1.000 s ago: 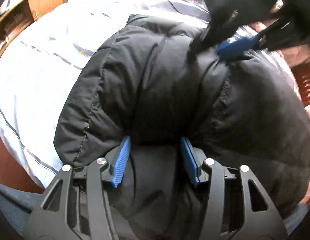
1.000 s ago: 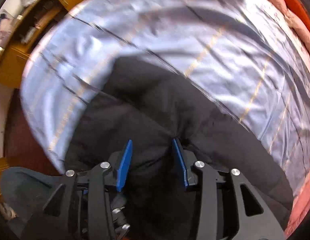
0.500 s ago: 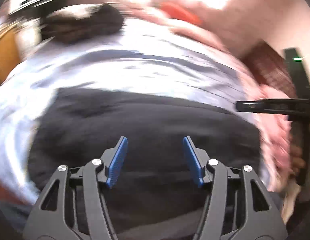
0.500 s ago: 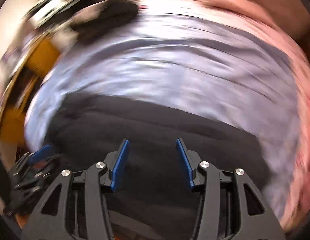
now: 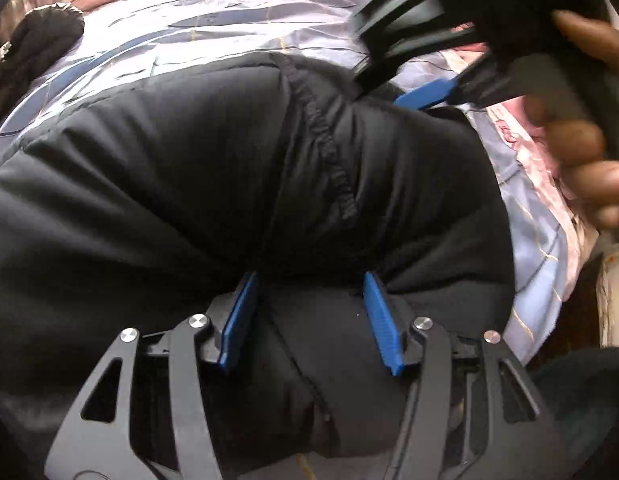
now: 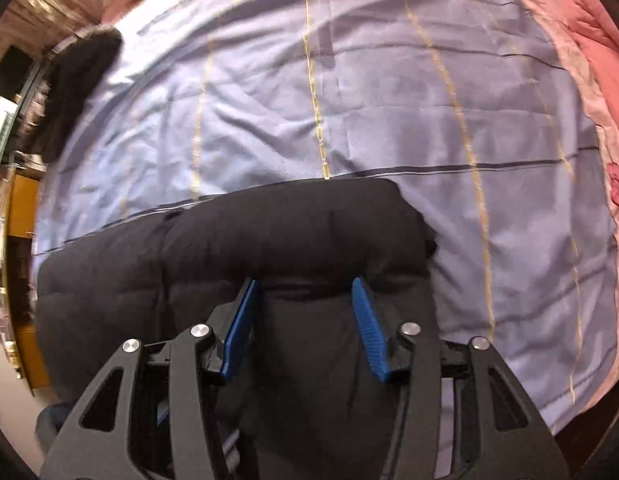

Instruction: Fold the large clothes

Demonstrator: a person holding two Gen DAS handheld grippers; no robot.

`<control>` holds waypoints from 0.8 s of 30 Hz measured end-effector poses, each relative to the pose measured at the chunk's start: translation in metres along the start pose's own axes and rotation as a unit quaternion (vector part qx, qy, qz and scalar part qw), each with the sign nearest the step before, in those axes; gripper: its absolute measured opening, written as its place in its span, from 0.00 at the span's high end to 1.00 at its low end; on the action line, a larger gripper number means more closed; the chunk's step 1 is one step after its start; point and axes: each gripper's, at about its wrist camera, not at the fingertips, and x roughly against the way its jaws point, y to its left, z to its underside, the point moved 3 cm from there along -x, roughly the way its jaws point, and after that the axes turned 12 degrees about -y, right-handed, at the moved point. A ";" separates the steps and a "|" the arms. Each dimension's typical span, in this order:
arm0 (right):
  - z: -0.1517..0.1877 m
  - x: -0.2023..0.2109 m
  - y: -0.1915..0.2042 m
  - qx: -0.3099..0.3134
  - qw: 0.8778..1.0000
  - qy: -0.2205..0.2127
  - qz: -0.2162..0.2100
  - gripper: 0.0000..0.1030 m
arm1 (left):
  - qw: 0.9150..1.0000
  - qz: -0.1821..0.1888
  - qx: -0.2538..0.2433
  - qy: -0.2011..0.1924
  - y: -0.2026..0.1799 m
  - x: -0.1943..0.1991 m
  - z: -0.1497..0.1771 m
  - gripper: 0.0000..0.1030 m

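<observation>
Black padded jacket (image 5: 213, 184), bulky and quilted, lying folded into a thick bundle on the near part of the bed; a gathered seam runs down its upper face. Bedsheet (image 6: 349, 92), pale blue with thin gold and dark lines, creased, bare beyond the jacket's far edge. Pink quilt (image 6: 581, 52), bunched along the right side and head of the bed. Second dark garment (image 6: 75, 84), heaped at the far left corner of the sheet, well apart from the jacket. Wooden cabinet (image 6: 23, 216), yellow-brown, standing beside the bed on the left. Left gripper (image 5: 309, 312), blue pads spread apart, a fold of the jacket bulging up between them, neither pad seen pinching it. Right gripper (image 6: 305, 320), blue pads likewise spread, sitting over the jacket's right-hand end with padding rising between them; from the left wrist view one blue fingertip (image 5: 425, 94) meets the jacket's far right edge, with the person's right hand (image 5: 581, 148) wrapped round the handle.
</observation>
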 end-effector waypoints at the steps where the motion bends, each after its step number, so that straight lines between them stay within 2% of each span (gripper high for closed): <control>1: -0.001 -0.015 0.005 0.011 1.000 0.007 0.012 0.49 | 1.000 -0.003 0.003 0.000 0.003 -0.005 -0.001 0.46; 4: 0.001 -0.034 0.010 0.034 0.999 -0.003 0.027 0.49 | 1.000 0.004 0.020 0.007 0.008 -0.011 -0.005 0.46; 8: -0.003 -0.046 0.002 0.030 0.999 -0.012 0.015 0.49 | 1.000 -0.004 0.006 0.005 0.003 -0.019 -0.002 0.46; 11: -0.002 -0.011 0.004 0.024 0.999 -0.030 0.009 0.49 | 0.998 0.034 0.045 0.014 0.014 0.006 -0.008 0.48; 12: 0.002 0.010 0.006 0.018 0.999 -0.047 -0.004 0.49 | 0.998 0.033 0.045 0.014 0.018 0.019 -0.010 0.53; 14: 0.023 0.058 0.019 0.043 0.995 -0.084 -0.023 0.49 | 0.999 0.025 0.033 -0.006 0.028 0.058 -0.012 0.50; 15: 0.032 0.071 0.023 0.053 0.994 -0.089 -0.029 0.49 | 0.999 0.009 0.021 -0.023 0.038 0.080 -0.012 0.38; 17: 0.067 0.088 0.035 0.079 0.994 -0.069 -0.040 0.49 | 0.999 -0.028 0.012 -0.041 0.064 0.109 -0.008 0.34; 18: 0.080 0.087 0.038 0.094 0.994 -0.053 -0.032 0.49 | 0.997 -0.061 0.016 -0.046 0.086 0.120 -0.006 0.35; 20: 0.110 0.069 0.035 0.132 0.991 -0.015 0.027 0.49 | 0.989 -0.136 0.046 -0.035 0.141 0.126 0.003 0.35; 21: 0.121 0.054 0.030 0.144 0.988 0.003 0.058 0.48 | 0.986 -0.155 0.063 -0.024 0.157 0.126 0.009 0.36; 22: 0.130 0.037 0.024 0.142 0.987 0.021 0.071 0.47 | 0.982 -0.162 0.095 -0.014 0.182 0.122 0.017 0.35; 24: 0.140 0.009 0.018 0.125 0.989 0.037 0.068 0.42 | 0.980 -0.164 0.116 -0.001 0.200 0.112 0.026 0.34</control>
